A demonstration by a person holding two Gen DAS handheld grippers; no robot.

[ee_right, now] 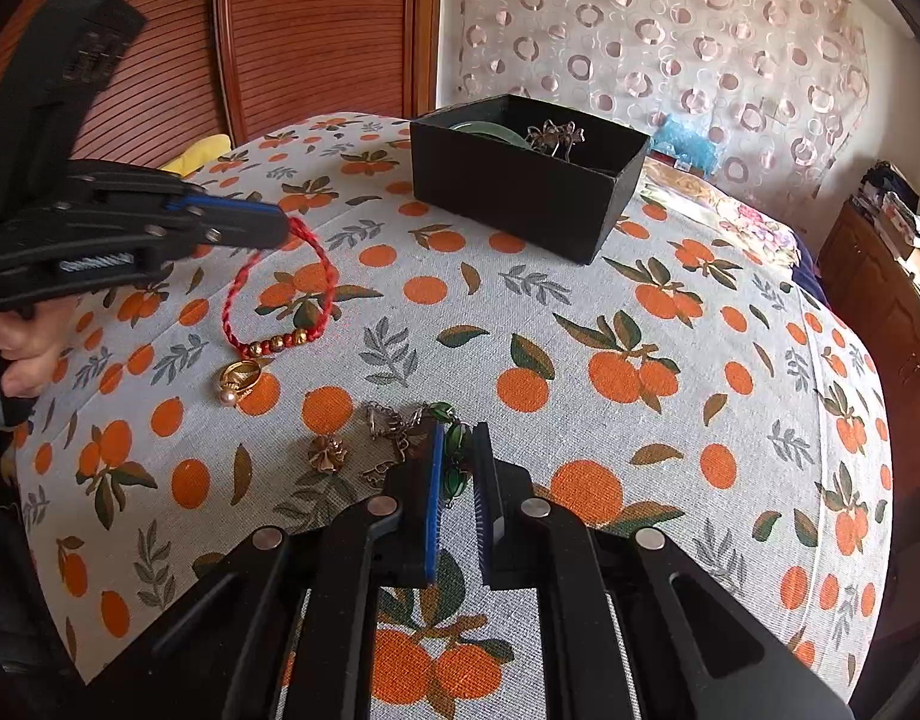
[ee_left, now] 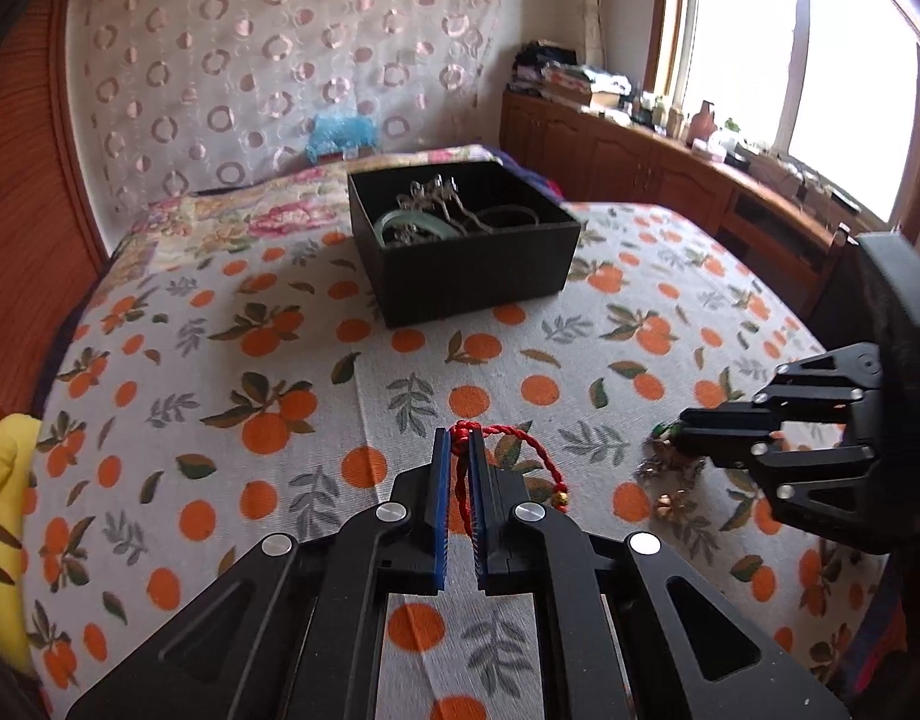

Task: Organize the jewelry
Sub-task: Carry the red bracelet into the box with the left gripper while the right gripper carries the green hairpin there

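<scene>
Now both grippers have a catch on the orange-print cloth!

Left gripper (ee_left: 458, 441) is pinched tight on the red braided cord bracelet with gold beads (ee_right: 261, 300), its beaded end hanging down to the cloth (ee_right: 580, 312) beside a gold pearl ring (ee_right: 239, 377). Right gripper (ee_right: 460, 441) is clamped on a green-beaded metal chain piece (ee_right: 456, 438). Open black jewelry box (ee_left: 472, 264) sits well beyond, holding a pale green bangle (ee_left: 399, 219).
</scene>
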